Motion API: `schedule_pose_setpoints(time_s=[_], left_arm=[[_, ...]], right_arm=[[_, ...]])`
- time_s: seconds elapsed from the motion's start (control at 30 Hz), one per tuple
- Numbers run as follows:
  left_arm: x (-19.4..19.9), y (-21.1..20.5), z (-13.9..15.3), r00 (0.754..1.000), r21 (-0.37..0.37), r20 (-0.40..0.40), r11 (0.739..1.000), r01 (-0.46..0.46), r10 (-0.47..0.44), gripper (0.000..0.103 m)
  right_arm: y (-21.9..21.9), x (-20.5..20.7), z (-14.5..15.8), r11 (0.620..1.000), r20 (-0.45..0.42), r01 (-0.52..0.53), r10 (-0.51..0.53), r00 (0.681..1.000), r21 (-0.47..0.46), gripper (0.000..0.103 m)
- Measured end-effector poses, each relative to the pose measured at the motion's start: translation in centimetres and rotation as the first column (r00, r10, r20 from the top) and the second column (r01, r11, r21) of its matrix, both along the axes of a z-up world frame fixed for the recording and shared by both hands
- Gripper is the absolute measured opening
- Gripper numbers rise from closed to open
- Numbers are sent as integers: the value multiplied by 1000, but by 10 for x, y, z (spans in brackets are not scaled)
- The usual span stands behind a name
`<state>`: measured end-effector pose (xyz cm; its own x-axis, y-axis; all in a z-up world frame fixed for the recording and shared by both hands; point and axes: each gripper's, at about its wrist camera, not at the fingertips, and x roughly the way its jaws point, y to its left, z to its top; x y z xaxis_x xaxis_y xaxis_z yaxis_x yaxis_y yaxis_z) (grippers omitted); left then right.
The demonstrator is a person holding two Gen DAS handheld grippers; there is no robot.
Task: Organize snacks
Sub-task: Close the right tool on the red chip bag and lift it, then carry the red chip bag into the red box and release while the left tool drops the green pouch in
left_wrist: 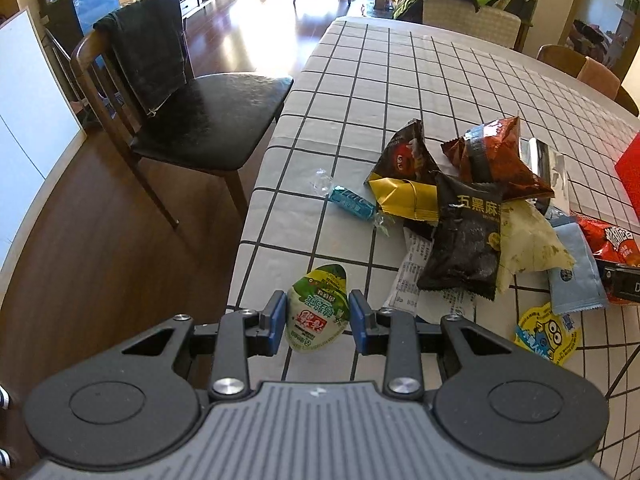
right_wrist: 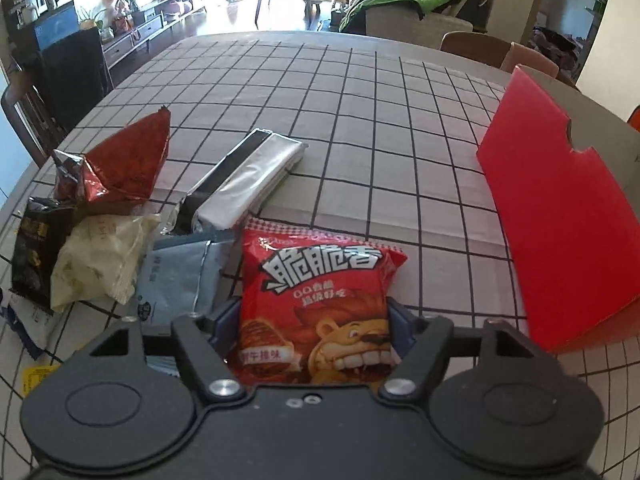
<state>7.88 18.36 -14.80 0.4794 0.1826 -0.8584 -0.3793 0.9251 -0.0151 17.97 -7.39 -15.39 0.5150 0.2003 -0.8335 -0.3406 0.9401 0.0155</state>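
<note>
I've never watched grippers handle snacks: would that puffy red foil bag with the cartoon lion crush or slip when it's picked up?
The red lion bag looks air-puffed, so probably light and squashy; the contents might crack if squeezed hard. Its glossy film could slip between the right gripper fingers. Being flat-bottomed and soft, it seems unlikely to roll on the checked tablecloth.
</note>
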Motion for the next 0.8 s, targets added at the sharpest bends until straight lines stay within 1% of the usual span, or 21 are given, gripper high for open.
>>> schedule_pose_setpoints(time_s=[0.2,0.27,0.37,0.57,0.67,0.8], left_arm=[[-12,-6,12,1000,-15,13,1000,5,-5,32],[-16,-10,20,1000,-28,24,1000,9,-9,32],[-22,-18,35,999,-25,43,999,30,-29,32],[-28,-42,68,990,-26,103,995,95,-92,33],[-25,-60,86,981,-29,131,989,146,-141,33],[-14,-87,108,965,-13,160,977,211,-206,33]], right_arm=[[-21,-12,20,999,18,31,-31,999,31,72],[-29,-18,30,998,21,31,-32,999,48,72],[-41,-31,49,997,35,33,-35,999,65,72],[-68,-54,88,995,77,50,-57,995,92,72],[-83,-61,106,994,97,56,-65,993,91,72],[-103,-64,128,993,126,71,-82,989,90,72]])
